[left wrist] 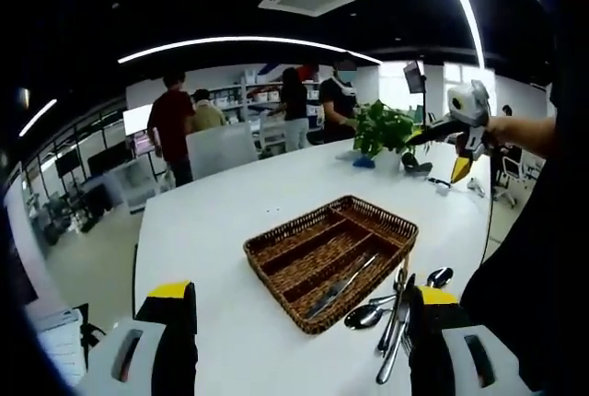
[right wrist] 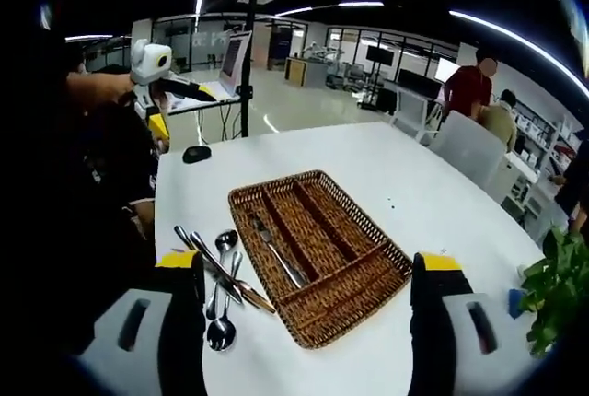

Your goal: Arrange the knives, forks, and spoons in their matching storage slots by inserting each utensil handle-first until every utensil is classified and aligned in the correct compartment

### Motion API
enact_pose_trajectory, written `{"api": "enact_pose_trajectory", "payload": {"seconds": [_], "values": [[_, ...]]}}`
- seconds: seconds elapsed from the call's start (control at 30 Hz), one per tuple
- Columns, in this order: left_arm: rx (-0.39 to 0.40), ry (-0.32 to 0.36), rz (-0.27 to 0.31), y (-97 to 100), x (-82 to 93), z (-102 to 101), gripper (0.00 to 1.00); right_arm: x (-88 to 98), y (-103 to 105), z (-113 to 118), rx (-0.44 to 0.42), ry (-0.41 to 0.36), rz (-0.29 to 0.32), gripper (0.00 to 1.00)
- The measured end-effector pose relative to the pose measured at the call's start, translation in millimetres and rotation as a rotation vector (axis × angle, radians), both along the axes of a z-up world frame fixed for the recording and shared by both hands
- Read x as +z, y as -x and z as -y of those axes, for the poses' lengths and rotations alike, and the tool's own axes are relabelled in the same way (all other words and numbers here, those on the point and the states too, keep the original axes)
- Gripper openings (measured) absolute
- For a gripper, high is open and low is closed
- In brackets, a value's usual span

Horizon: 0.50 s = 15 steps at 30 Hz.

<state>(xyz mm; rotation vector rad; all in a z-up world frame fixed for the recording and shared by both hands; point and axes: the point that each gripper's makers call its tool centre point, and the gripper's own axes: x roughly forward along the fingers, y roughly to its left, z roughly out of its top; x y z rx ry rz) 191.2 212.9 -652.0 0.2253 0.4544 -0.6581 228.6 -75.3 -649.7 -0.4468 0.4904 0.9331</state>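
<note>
The left gripper (left wrist: 299, 322) is held with its jaws spread wide apart, nothing between them. The right gripper (right wrist: 308, 299) is likewise held wide open and empty.

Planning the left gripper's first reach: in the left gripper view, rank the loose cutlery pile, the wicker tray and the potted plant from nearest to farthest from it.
1. Loose cutlery pile, on the table beside the left gripper, by its right-hand jaw.
2. Wicker tray, just beyond, mid-table, one utensil inside.
3. Potted plant, at the far table edge.
</note>
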Motion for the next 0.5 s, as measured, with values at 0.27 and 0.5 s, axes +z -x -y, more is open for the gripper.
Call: {"api": "enact_pose_trajectory", "payload": {"seconds": [0.27, 0.5], "values": [[-0.022, -0.029, -0.022, 7.9, -7.7, 0, 1.0, -39.8, 15, -22, 0.103, 0.037, -0.06, 0.79], [0.001, -0.03, -0.03, 9.1, -12.4, -11, 1.0, -82.9, 32, -31, 0.255, 0.158, -0.037, 0.69]]}}
